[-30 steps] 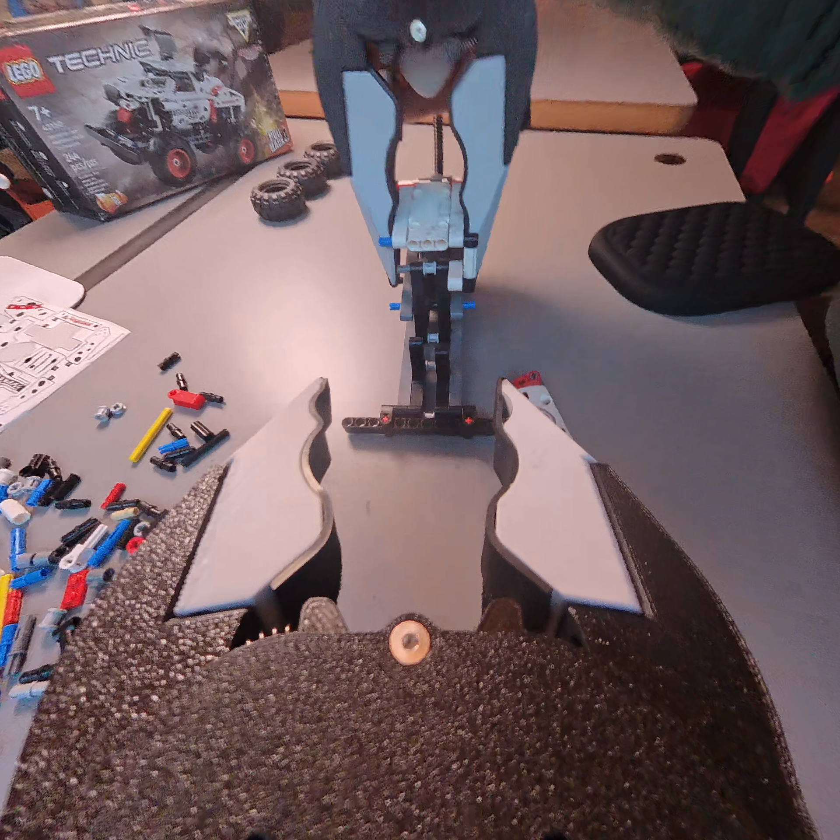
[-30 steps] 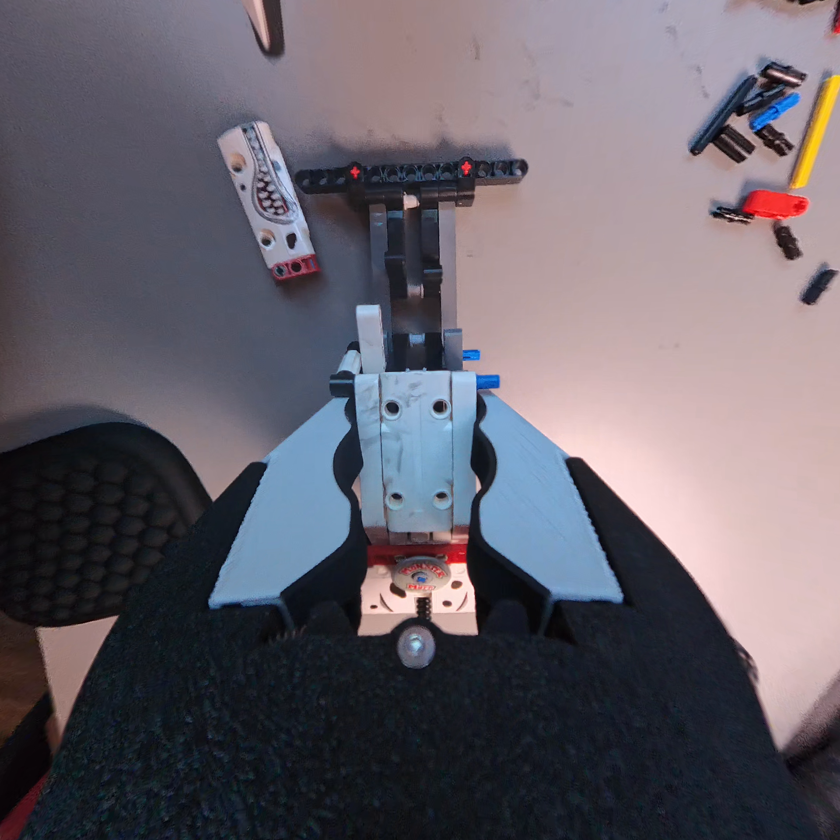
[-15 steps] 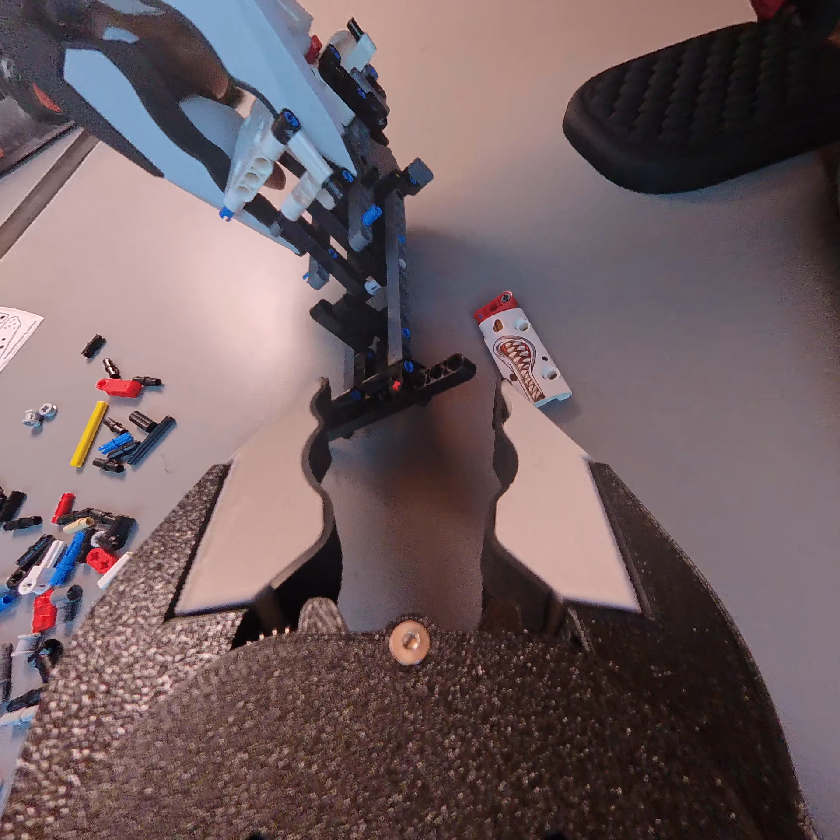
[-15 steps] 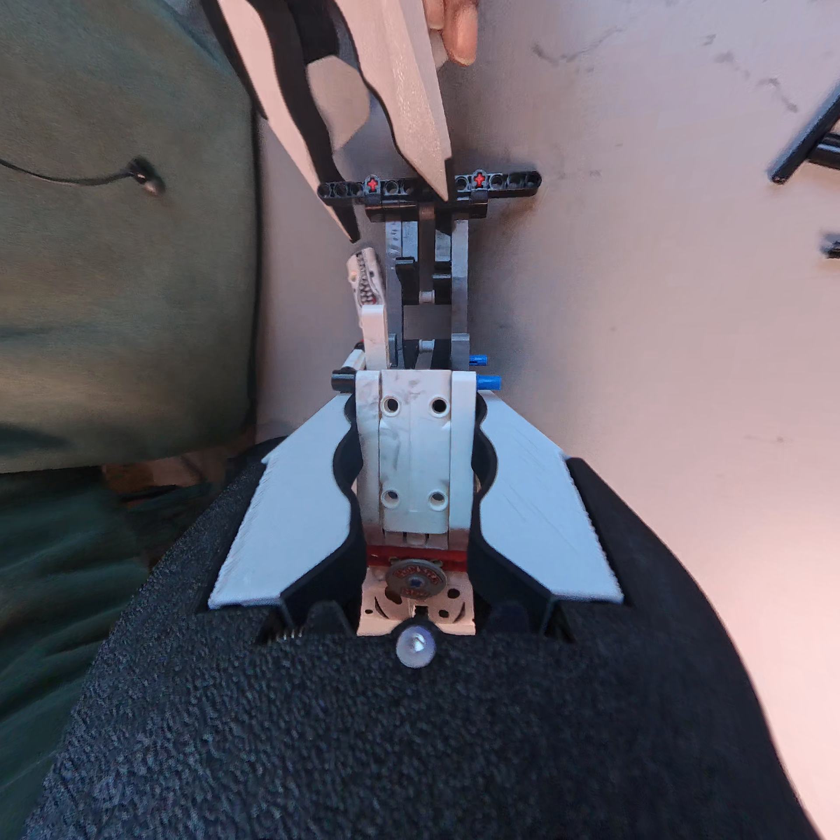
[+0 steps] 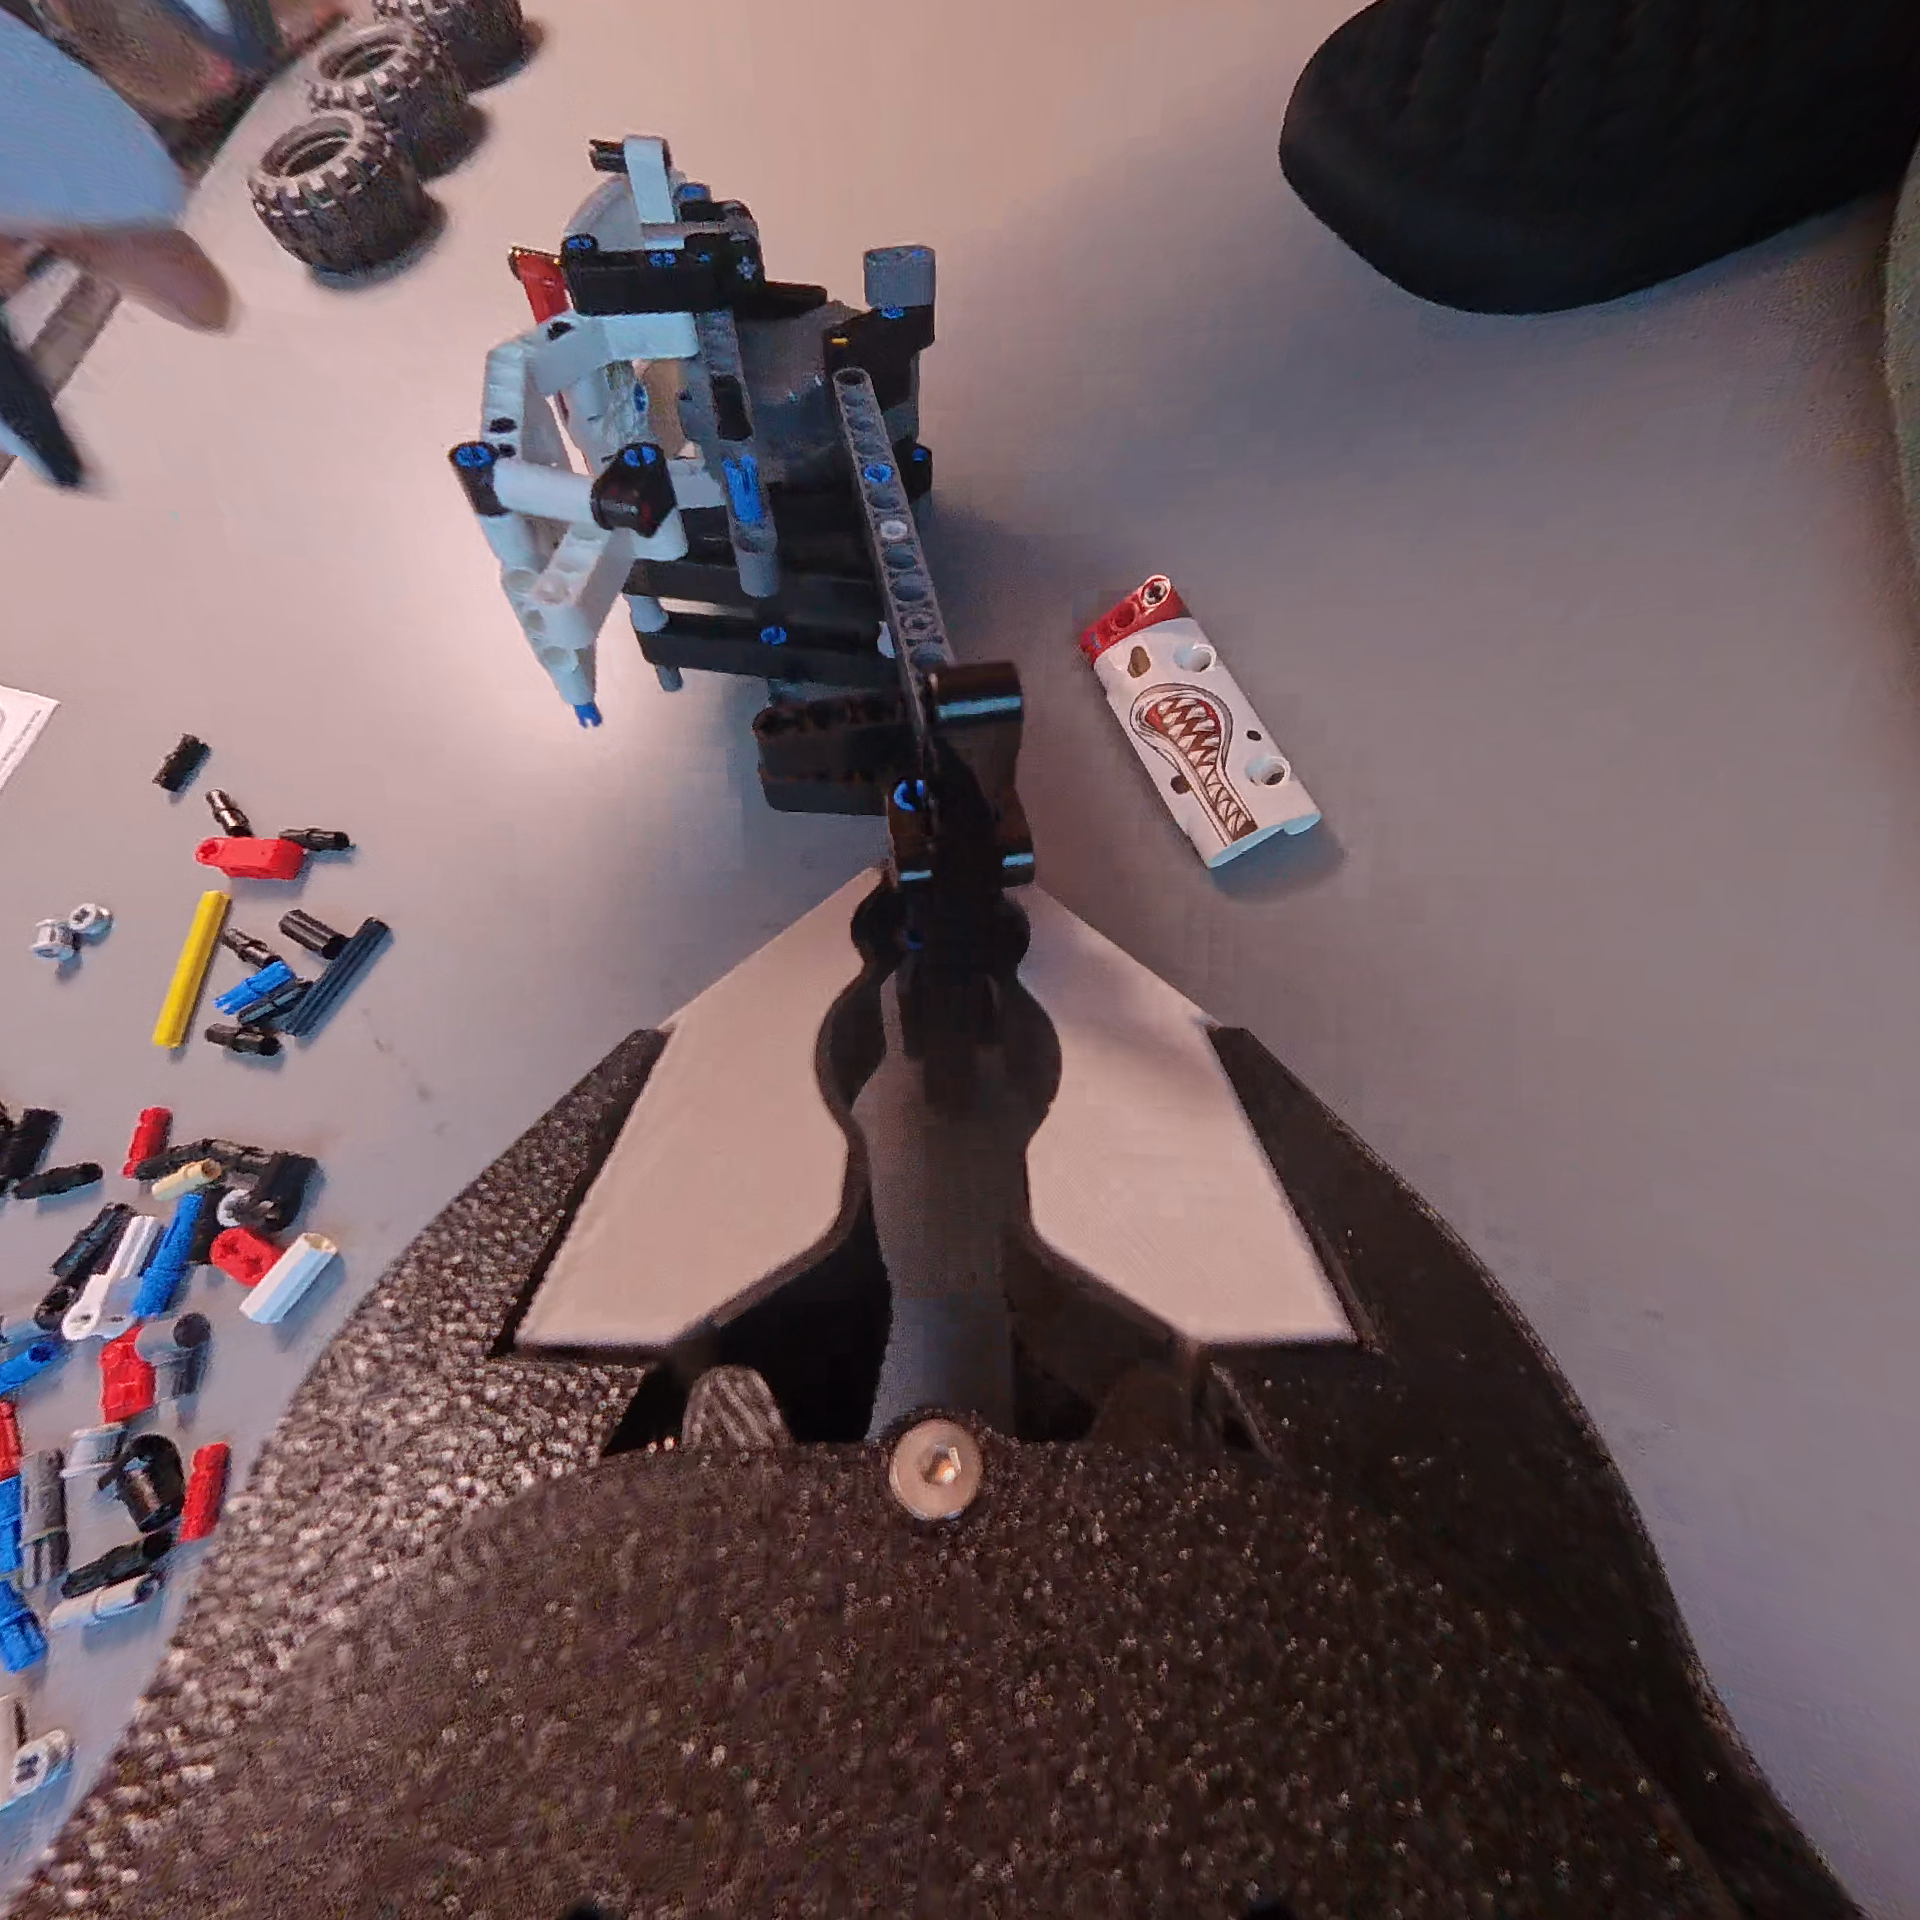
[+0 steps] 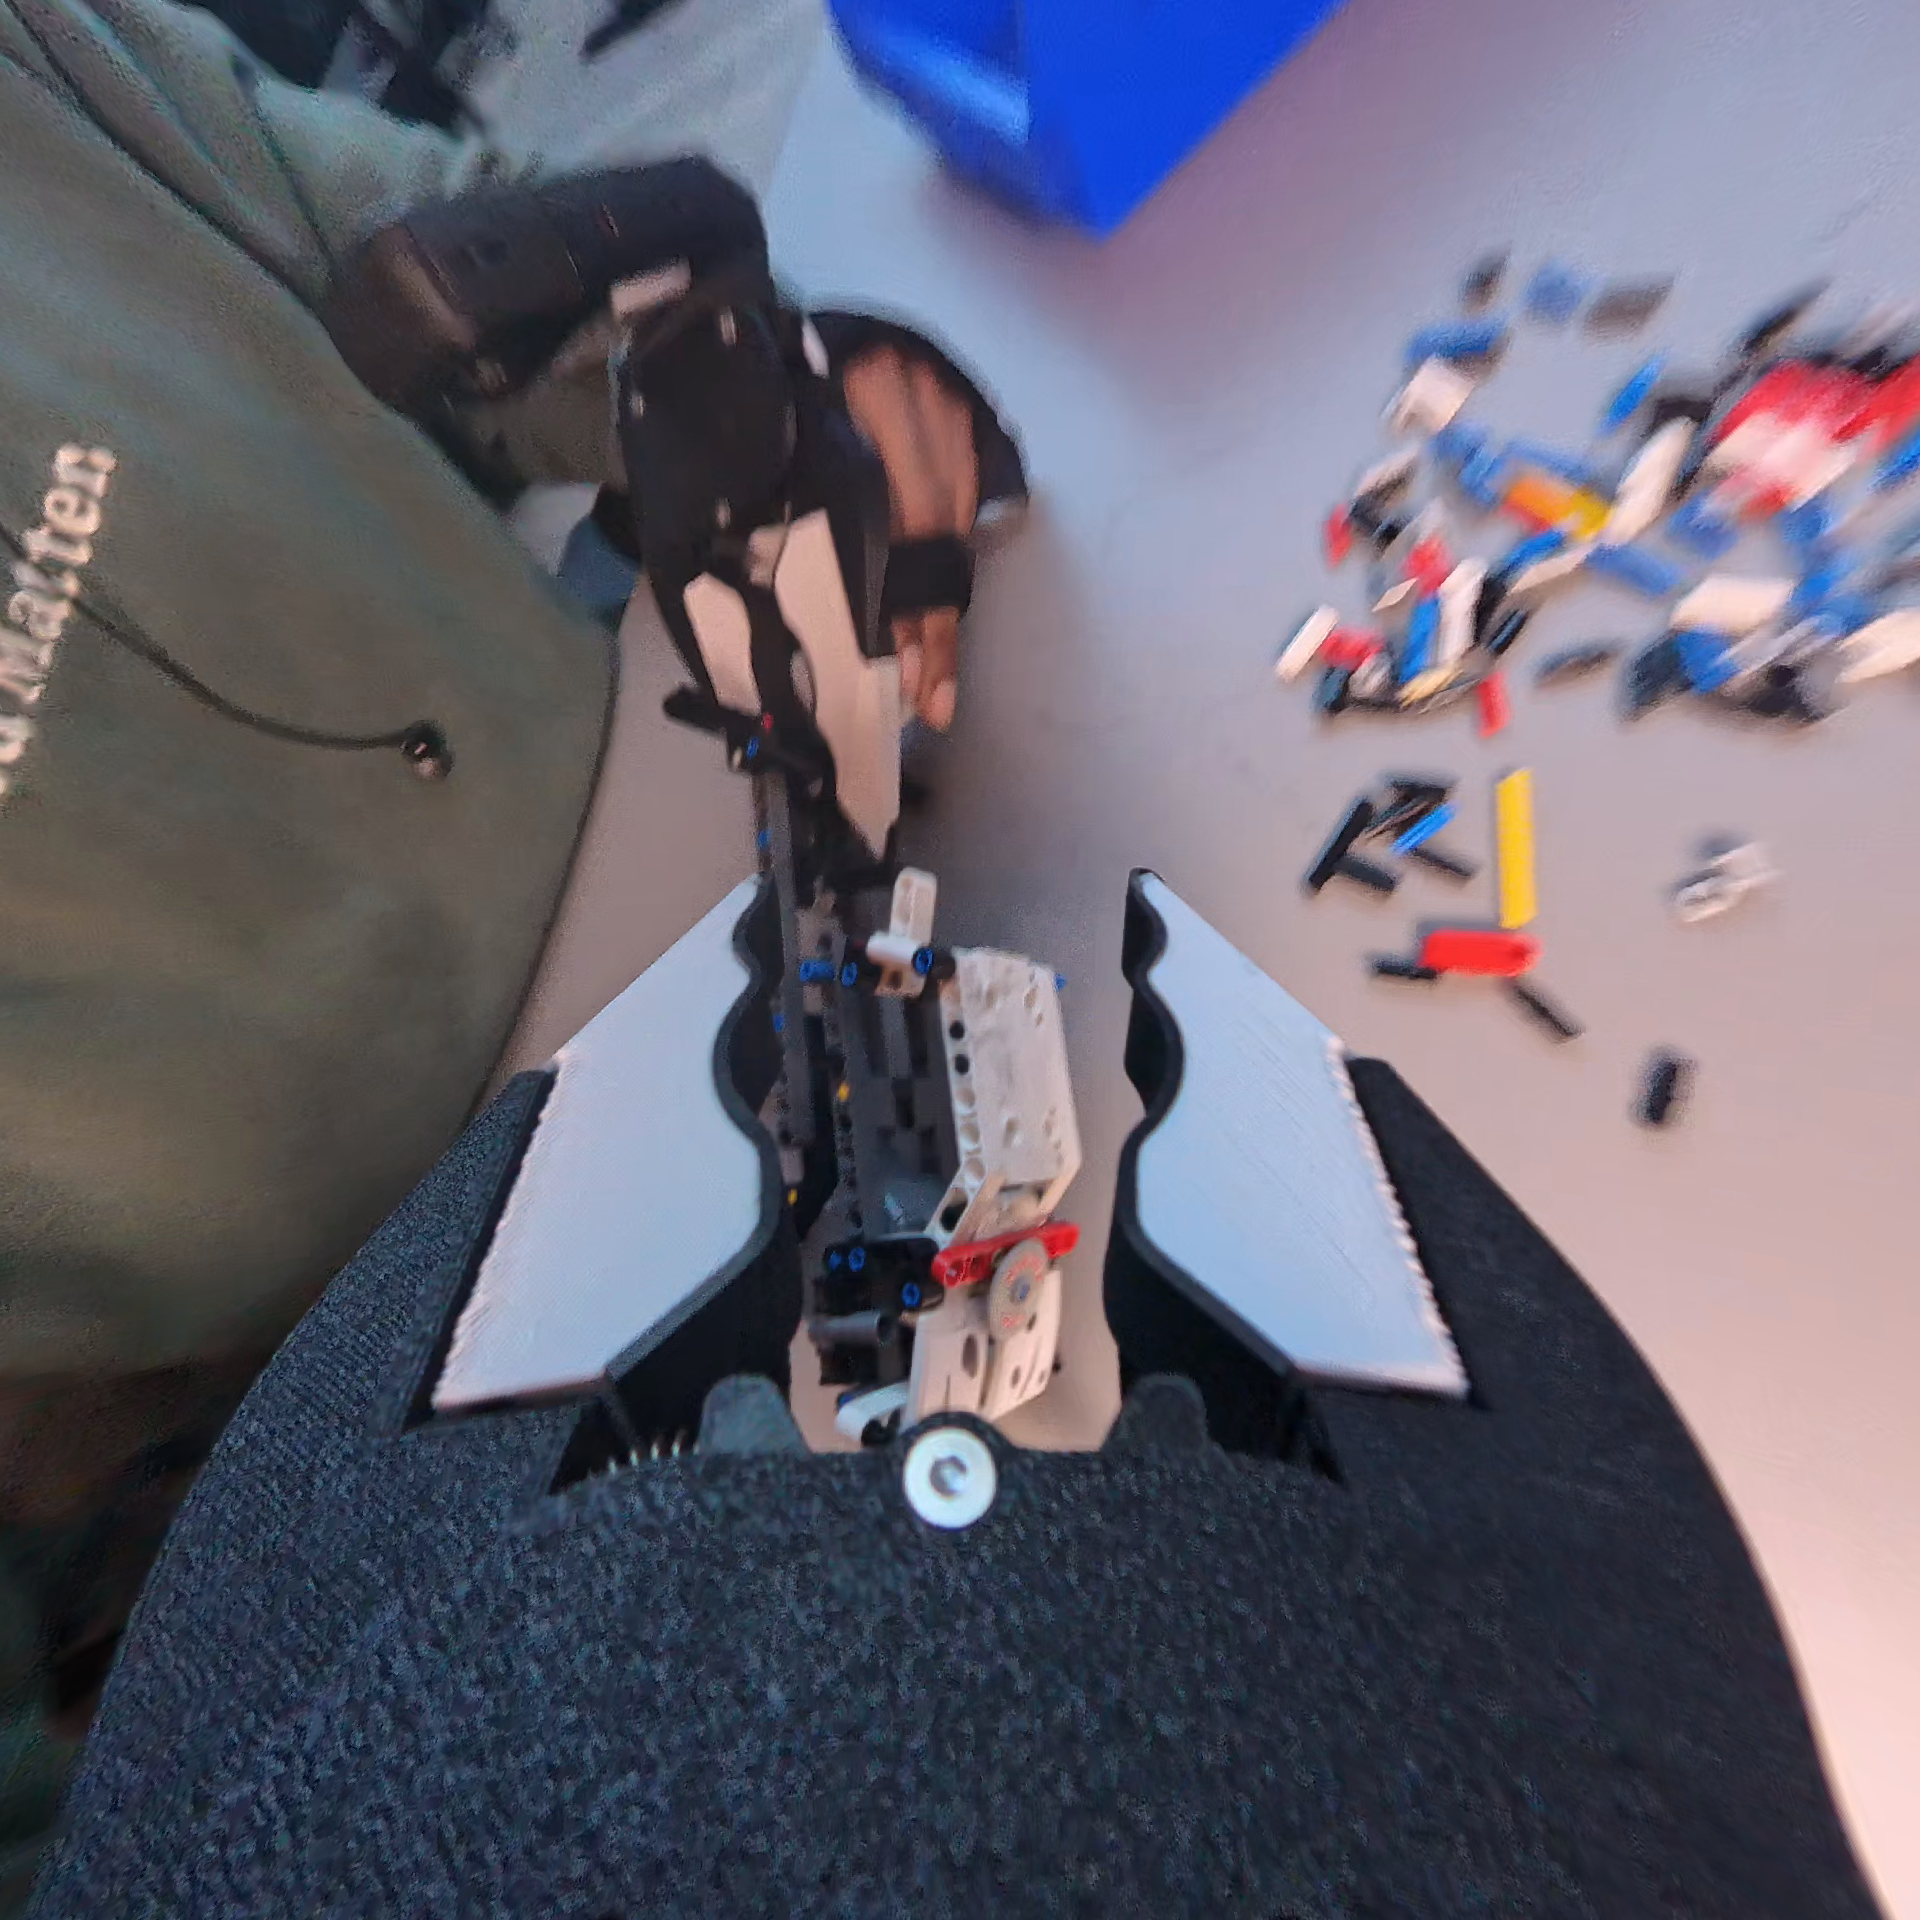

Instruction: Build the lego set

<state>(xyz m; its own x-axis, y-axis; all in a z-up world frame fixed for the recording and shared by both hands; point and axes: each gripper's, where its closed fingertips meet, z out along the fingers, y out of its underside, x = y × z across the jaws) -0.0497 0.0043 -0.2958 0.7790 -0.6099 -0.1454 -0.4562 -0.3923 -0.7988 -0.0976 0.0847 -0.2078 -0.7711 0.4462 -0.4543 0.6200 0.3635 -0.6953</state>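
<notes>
Lego assembly (image 5: 727,499): black front end clamped in left gripper (image 5: 940,935); its white rear lies between right gripper's (image 6: 940,935) spread, non-contacting fingers.

Likely office or hobby desk: grey tabletop (image 5: 1455,468), black chair armrest (image 5: 1579,135), scattered bricks (image 5: 156,1247), spare tyres (image 5: 332,187).

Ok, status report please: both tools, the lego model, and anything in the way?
Left tool shut on model black end. Right tool open, model between its fingers, untouched. Shark-mouth panel loose on table beside model; nothing blocking.
</notes>
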